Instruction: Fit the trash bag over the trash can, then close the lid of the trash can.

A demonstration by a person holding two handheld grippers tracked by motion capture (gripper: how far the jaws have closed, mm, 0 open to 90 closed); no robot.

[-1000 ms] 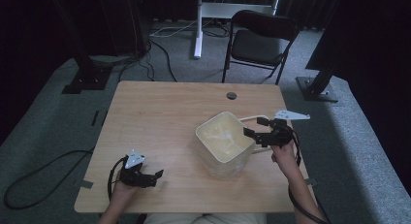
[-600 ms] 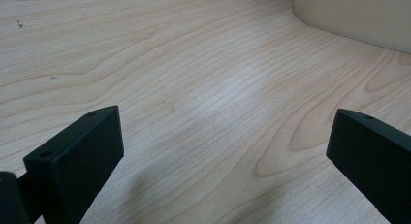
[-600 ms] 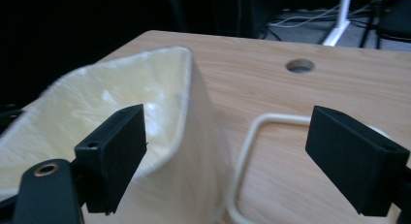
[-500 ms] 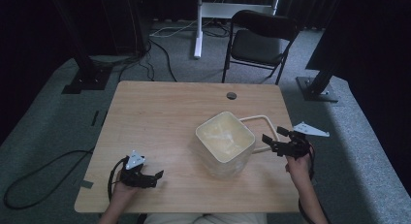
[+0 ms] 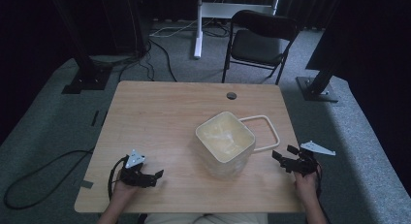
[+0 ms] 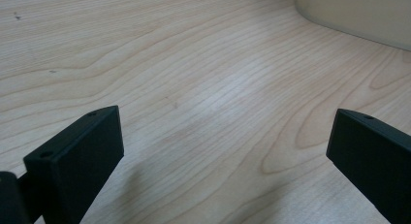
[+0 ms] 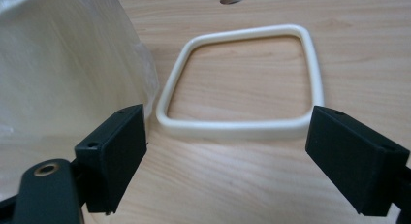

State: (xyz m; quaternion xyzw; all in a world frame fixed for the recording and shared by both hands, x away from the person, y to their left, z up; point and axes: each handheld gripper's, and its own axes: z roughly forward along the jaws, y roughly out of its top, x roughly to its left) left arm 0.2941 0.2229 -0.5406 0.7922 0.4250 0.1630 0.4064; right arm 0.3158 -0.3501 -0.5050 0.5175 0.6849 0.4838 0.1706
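1. A cream bin [image 5: 225, 142] stands in the middle of the table [image 5: 160, 117]. A bag lines it.
2. A cream ring [image 7: 242, 78] lies flat on the table, just beside the bin.
3. The right gripper [image 5: 286, 160] is near the ring, not touching it. Its jaws are spread wide, holding nothing.
4. The left gripper [image 5: 154, 175] sits well apart from the bin, jaws spread too.
5. A chair [image 5: 261, 40] stands behind the table.
6. The bin's top is cut off in the gripper views.
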